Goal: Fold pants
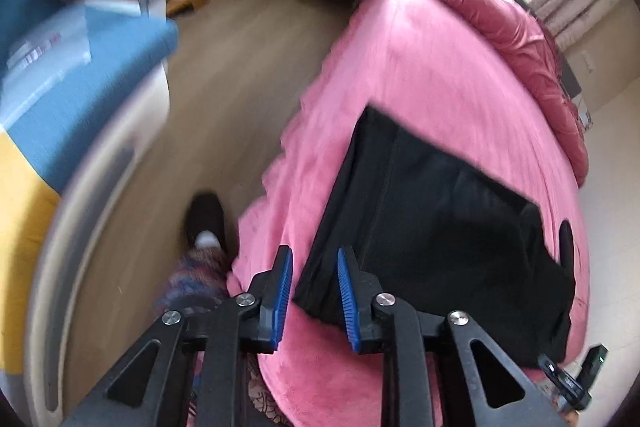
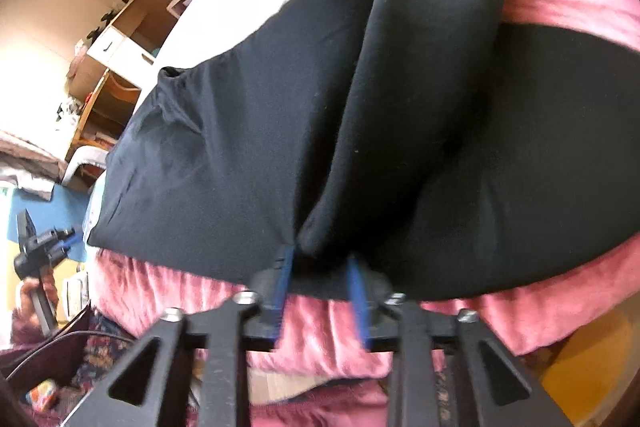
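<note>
pants (image 1: 432, 227) at blanket (image 1: 400, 67) edge; both tools apart; floor (image 1: 240, 47) bare beside

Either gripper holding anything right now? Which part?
Left gripper: nothing, open. Right gripper: fingers straddle the black pants' near edge, apparently released.

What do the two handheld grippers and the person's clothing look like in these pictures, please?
Both the left gripper and the right gripper have black linkage arms with silver pivot bolts and ribbed blue pads on black fingers. A dark cable runs below the left gripper's grip. The person wears multicoloured patterned trousers and a dark shoe.
</note>
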The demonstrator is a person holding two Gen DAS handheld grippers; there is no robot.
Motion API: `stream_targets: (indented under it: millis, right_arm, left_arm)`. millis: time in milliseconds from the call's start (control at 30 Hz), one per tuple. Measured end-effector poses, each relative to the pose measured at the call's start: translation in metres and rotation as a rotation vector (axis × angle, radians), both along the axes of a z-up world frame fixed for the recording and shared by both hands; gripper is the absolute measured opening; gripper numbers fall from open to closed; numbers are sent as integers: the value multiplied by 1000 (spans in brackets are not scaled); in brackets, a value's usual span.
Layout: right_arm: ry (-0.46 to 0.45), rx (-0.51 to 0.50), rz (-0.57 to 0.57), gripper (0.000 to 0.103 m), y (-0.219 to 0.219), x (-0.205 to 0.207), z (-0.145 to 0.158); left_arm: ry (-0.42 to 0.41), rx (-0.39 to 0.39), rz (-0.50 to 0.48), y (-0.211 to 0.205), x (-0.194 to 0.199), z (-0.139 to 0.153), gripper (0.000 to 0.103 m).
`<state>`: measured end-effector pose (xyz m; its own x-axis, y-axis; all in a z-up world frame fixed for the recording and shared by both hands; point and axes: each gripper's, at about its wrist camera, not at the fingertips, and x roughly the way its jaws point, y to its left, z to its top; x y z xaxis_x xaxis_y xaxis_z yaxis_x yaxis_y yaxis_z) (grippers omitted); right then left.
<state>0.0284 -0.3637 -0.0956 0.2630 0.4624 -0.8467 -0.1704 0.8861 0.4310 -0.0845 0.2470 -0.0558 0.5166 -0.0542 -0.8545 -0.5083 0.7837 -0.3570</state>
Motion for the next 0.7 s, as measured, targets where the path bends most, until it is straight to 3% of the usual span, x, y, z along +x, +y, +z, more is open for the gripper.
stream_targets:
  millis: [100,167,300,367,533,700]
  right_arm:
    - [-61,-22,-30,41,-22,0,29]
    - [-110,-25,-70,41,-33,9,46]
    - [-200,-83,-151,40,-40,49,70]
    - [-215,-145,-178,40,-33,82,72]
    - [-202,-214,-229,40,-12,159,64]
    - [-143,-317,-276,40,5,233,42]
  left_arm:
    - [-90,22,-77,-18,13,22,24]
    - [-135,23,-177,-44,28,27,24]
    - [-154,-27,-372,-101,56,15,24]
    - [-144,-60,-466,-131,68,6,24]
    - [-130,-35,-672,-196,88,-8,24]
    - [-101,-39,-747,-217,105,-20,24]
